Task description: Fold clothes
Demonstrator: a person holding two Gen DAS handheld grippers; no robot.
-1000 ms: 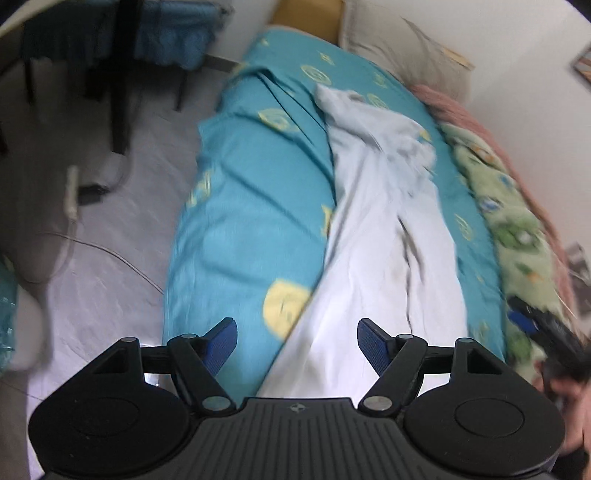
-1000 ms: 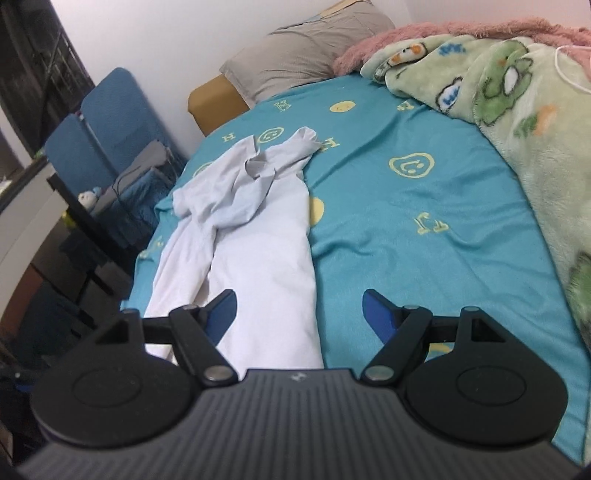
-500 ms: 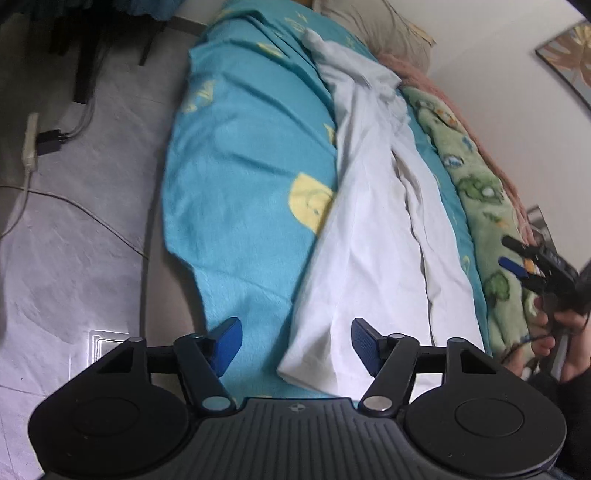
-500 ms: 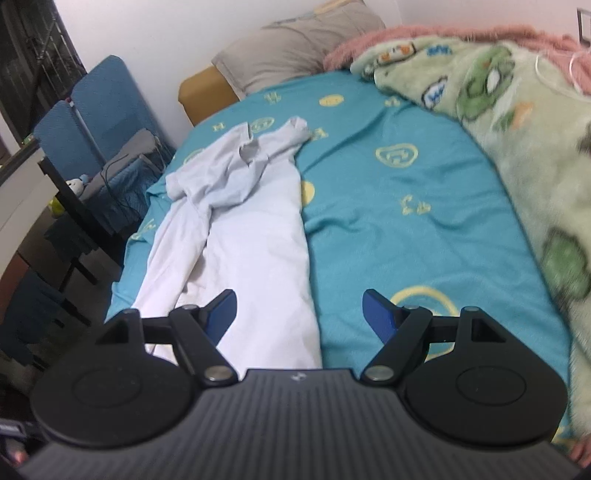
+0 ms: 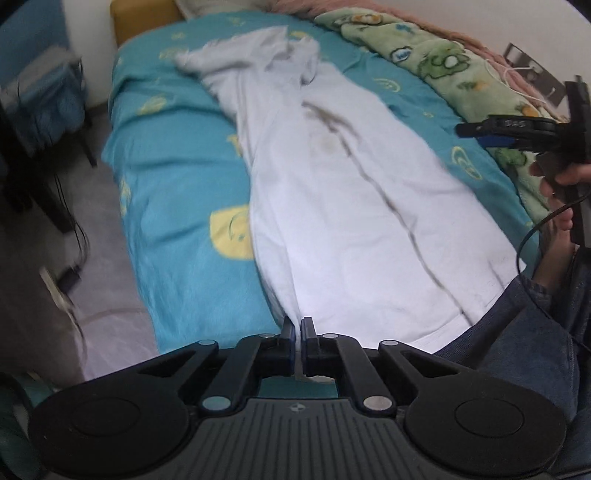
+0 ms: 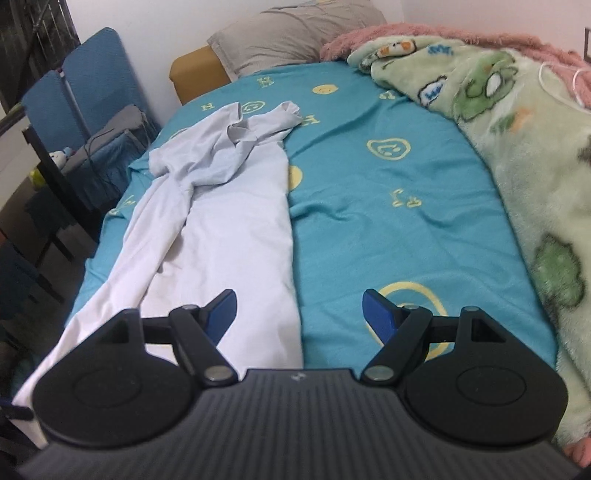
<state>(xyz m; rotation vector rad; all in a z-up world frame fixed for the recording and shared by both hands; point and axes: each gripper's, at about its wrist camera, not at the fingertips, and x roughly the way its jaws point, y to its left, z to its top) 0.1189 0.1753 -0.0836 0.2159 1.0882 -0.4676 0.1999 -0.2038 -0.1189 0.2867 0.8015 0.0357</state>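
Garment: a long white cotton garment (image 5: 354, 206), rumpled at its far end, lies lengthwise on the turquoise bedsheet printed with yellow smiley faces (image 5: 177, 192), its near hem at the foot edge of the bed.
Left gripper: the black two-finger left gripper with blue pads (image 5: 297, 334) has its jaws drawn together on the near left corner of the white garment's hem; a thin fold of cloth runs into the narrow gap between the pads.
Right gripper: the black right gripper (image 6: 299, 308) hangs with its jaws wide apart, holding nothing, above the garment's right edge and the bare sheet just beside it.
Surroundings: a green fleece blanket with frog figures (image 6: 532, 155) is heaped along the right of the bed, and a grey pillow (image 6: 291, 31) sits at the head.
Step in hand: judged as the first one, securing the two hem corners before any fold is made.
Next move: the right gripper likely needs to come down onto the other hem corner and pinch it, so both corners can be lifted evenly.
Risk: the bunched far end may drag and twist when the hem is raised.
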